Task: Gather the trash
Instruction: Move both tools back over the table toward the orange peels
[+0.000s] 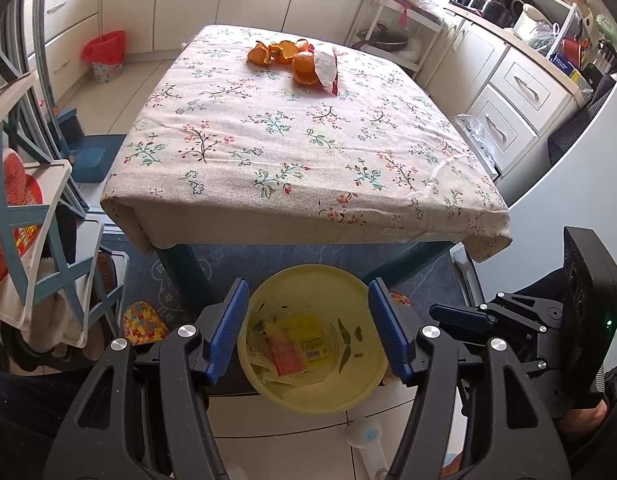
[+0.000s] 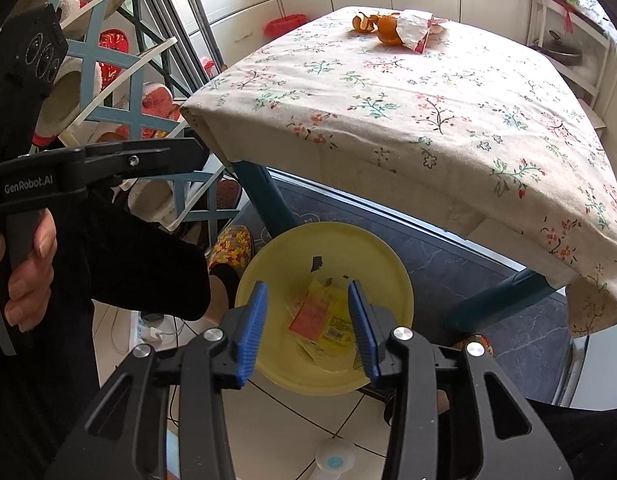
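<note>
Partly done, I judge: wrappers (image 2: 324, 320) lie in the near round yellow plastic bin (image 2: 400, 280) beneath both empty, parted grippers, left gripper (image 1: 308, 332) and right gripper (image 2: 308, 316), while orange peels (image 1: 280, 54) and white crumpled paper (image 1: 326, 66) remain on the far floral-clothed table (image 1: 308, 168).

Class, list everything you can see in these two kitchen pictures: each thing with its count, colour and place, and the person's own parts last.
table: one, floral cloth over teal legs, centre of the room
orange peels: a pile, orange, far end of the table
paper wrapper: one, white and red, beside the peels
bin: one, yellow, on the floor below the table's near edge
wrappers: several, yellow and orange, inside the bin
lined bin: one, red liner, far floor by the cupboards
shoe rack: one, teal and white, beside the table
left gripper: black with blue pads, jaws open above the bin
right gripper: black with blue pads, jaws open, nothing between them
hand: one, gripping the left gripper's handle
</note>
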`<state>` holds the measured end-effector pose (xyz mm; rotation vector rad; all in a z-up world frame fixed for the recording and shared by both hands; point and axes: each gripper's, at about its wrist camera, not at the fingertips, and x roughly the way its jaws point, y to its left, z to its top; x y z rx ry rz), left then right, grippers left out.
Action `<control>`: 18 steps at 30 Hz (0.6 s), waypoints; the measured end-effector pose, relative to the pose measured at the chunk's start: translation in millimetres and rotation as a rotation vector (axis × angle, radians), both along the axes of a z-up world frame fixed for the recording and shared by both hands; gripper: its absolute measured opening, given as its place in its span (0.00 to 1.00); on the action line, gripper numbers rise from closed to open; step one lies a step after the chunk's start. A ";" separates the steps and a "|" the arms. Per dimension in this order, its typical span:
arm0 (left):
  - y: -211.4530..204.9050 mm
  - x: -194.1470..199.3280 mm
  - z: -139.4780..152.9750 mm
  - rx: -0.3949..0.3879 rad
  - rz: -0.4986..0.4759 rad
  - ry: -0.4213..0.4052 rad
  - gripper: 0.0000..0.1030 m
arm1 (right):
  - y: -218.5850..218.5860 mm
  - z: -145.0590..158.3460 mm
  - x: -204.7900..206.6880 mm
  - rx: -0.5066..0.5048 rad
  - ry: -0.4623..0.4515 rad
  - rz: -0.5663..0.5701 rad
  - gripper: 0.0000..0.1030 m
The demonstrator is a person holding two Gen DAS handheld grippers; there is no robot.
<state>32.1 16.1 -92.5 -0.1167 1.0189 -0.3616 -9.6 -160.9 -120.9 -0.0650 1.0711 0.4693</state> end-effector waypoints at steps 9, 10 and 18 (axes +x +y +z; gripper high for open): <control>-2.9 1.4 0.6 0.021 -0.002 -0.012 0.60 | 1.5 0.4 0.3 0.003 -0.005 -0.004 0.46; -3.1 1.2 1.1 0.022 -0.002 -0.015 0.60 | 1.3 0.9 0.4 0.005 -0.007 -0.005 0.46; 4.6 4.6 8.4 0.004 0.030 -0.044 0.61 | -3.4 21.3 -0.1 0.049 -0.109 -0.027 0.46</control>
